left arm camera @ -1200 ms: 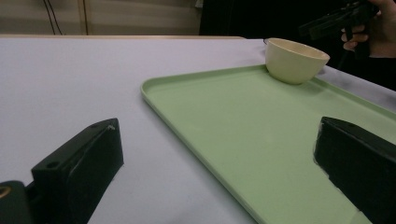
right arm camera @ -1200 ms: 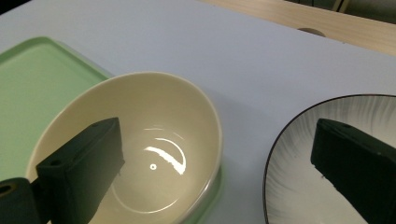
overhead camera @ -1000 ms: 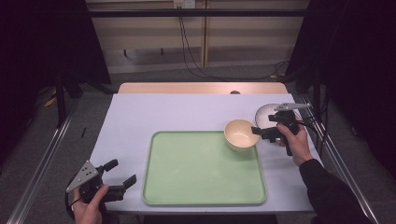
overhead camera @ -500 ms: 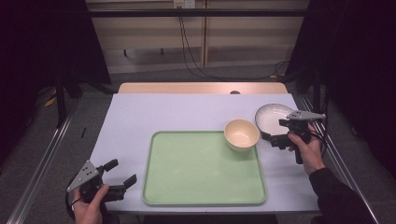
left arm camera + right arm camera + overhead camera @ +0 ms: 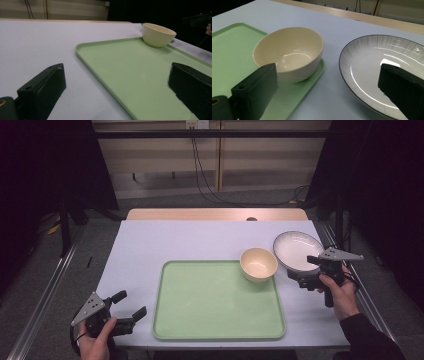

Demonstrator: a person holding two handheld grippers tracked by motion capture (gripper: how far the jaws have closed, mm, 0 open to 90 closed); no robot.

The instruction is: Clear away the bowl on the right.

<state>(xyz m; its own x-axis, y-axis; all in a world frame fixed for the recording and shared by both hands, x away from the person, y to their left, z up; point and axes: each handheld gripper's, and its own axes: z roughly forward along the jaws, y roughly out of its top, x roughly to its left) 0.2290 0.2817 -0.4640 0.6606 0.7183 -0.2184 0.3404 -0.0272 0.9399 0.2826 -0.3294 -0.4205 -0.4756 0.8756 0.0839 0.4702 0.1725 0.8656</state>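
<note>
Ahead of the right gripper (image 5: 306,271), the cream bowl (image 5: 289,56) and the grey-rimmed plate (image 5: 387,72) stand near each other (a narrow strip of table between them). Ahead of the left gripper (image 5: 129,306), the green tray (image 5: 140,75) lies bare up to that bowl.

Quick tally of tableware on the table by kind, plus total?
Bowl: 1, the cream bowl on the tray's far right corner.
Plate: 1, the white plate with a dark rim, on the table right of the tray.
Tray: 1, the green tray.
Total: 3.
</note>
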